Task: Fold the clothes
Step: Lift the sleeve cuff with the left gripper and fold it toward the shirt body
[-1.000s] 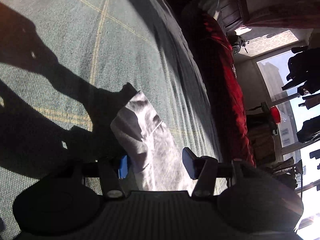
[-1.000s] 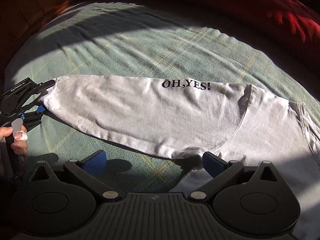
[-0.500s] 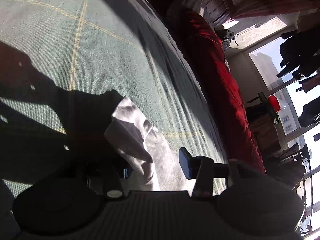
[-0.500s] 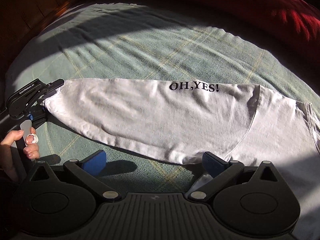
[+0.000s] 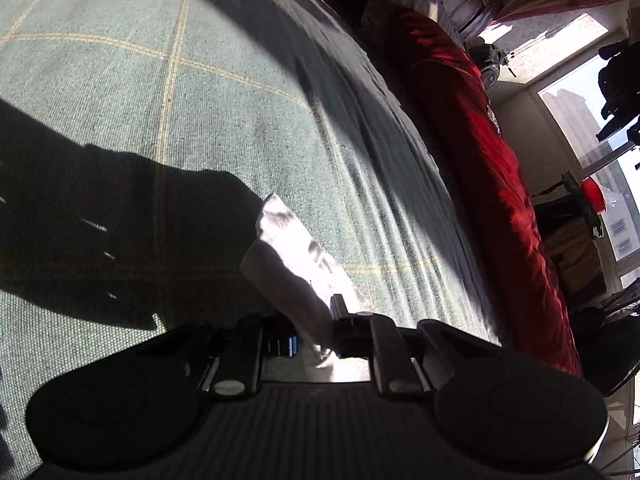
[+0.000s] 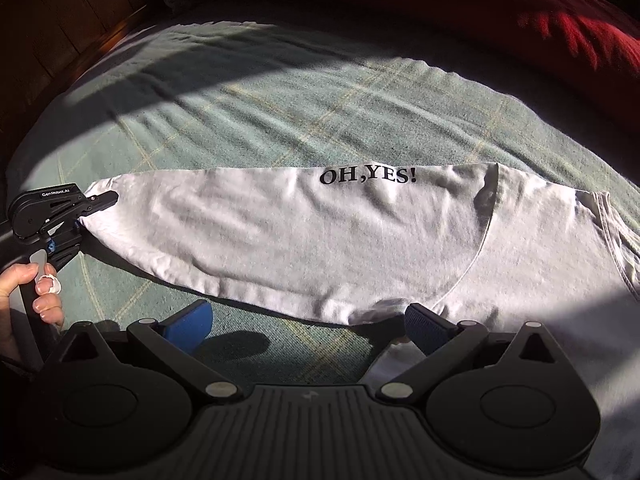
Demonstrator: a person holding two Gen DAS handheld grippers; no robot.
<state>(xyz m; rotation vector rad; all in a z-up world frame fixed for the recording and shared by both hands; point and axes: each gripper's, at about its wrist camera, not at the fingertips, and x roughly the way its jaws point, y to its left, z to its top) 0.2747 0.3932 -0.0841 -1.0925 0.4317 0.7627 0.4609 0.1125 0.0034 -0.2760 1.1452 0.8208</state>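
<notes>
A white T-shirt (image 6: 320, 240) printed "OH,YES!" lies partly folded on the green bedspread (image 6: 280, 92). Seen from the left wrist, its corner (image 5: 288, 248) runs between the blue pads of my left gripper (image 5: 314, 336). Those jaws are closing, and the cloth fills the narrow gap between them. From the right wrist the left gripper (image 6: 94, 216) shows at the shirt's far left tip, held by a hand (image 6: 40, 292). My right gripper (image 6: 308, 324) hangs open over the shirt's near edge. Its right pad (image 6: 428, 328) is at the folded hem and its left pad (image 6: 188, 320) is over bare bedspread.
A red quilt (image 6: 540, 12) lies bunched along the far side of the bed, also seen from the left wrist (image 5: 488, 160). Dark wooden furniture (image 6: 60, 20) stands at the back left. A bright window (image 5: 580, 112) and cluttered shelves lie beyond the bed.
The left gripper's jaws have narrowed from wide apart to pinching the shirt corner, and it has lifted a little. The shirt's left tip has drawn taut. The right gripper has stayed open in place.
</notes>
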